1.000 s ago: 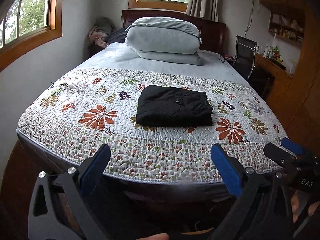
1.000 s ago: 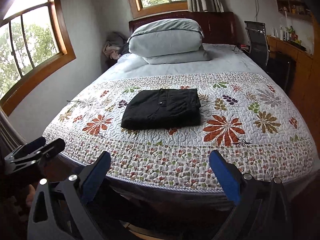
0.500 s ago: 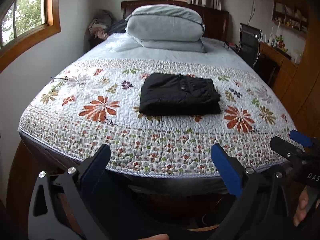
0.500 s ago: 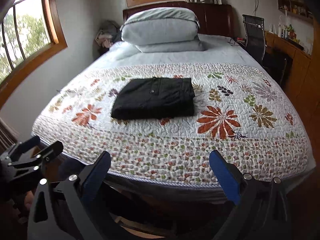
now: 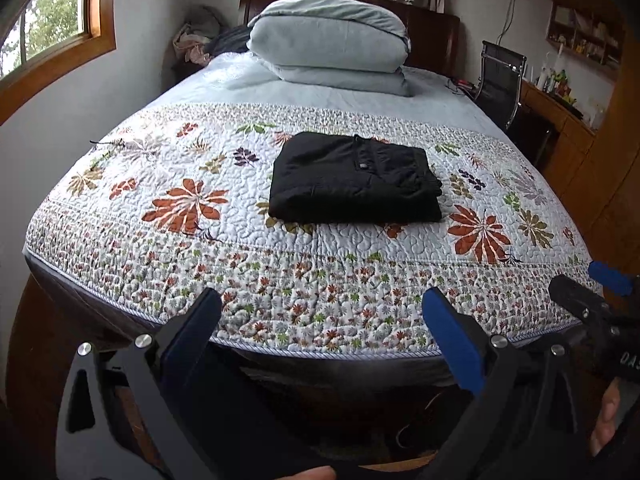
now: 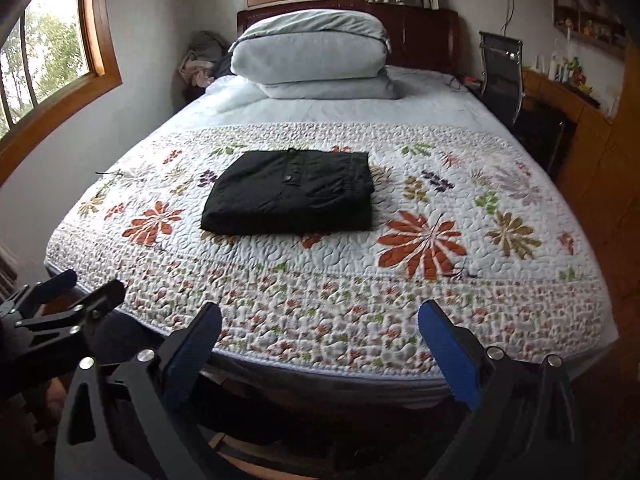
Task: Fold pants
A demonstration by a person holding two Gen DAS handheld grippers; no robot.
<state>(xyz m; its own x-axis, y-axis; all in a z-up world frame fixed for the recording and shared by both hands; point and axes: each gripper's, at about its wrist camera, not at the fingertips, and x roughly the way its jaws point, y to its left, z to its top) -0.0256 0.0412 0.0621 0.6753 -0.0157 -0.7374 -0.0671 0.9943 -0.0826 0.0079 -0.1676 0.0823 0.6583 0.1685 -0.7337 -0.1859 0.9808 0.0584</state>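
pants (image 5: pixel 354 178): we saw them folded into a black stack mid-quilt (image 5: pixel 200 280) on the bed
left hand-held gripper (image 5: pixel 322 326): spread, empty, off the bed's foot
right hand-held gripper (image 6: pixel 320 330): same
risk: we judged any regrasp could snag the top layer and undo the fold

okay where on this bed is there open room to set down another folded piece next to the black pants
Open quilt lies right of the folded pants, toward the desk-side edge, and left of them toward the window. The strip along the foot edge is bare too. The head end is crowded by stacked pillows.
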